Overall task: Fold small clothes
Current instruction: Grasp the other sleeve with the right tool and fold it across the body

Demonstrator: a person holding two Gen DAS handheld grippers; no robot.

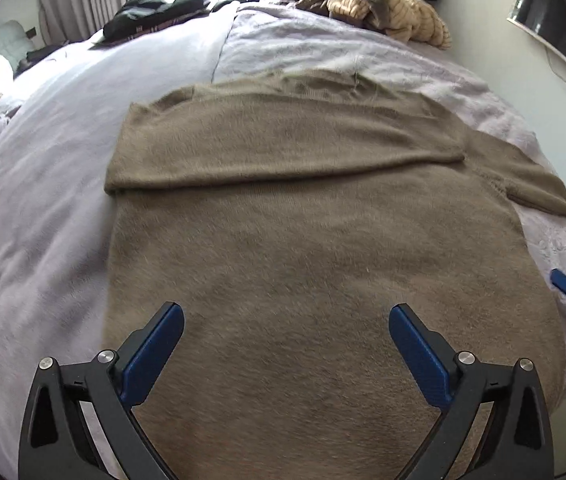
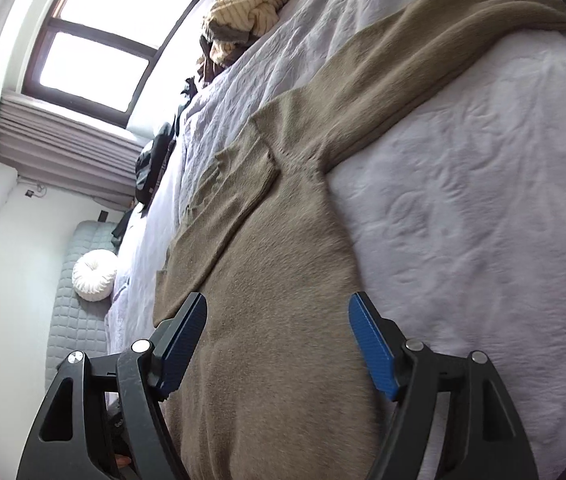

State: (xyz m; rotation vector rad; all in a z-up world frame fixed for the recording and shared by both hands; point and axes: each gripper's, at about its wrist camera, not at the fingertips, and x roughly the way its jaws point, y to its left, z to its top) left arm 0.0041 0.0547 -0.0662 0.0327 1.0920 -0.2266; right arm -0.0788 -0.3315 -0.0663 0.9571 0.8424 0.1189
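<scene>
The brown sweater (image 1: 315, 240) lies flat on the bed (image 1: 43, 200), one sleeve (image 1: 283, 148) folded across its chest, the other sleeve (image 2: 443, 48) still outstretched. Both grippers, left (image 1: 286, 322) and right (image 2: 277, 312), hover with fingers wide, holding nothing.

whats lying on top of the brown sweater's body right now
One sleeve is folded across the chest of the brown sweater. The other sleeve still stretches out onto the pale bedspread. Whatever the folded sleeve covers cannot be seen.
</scene>
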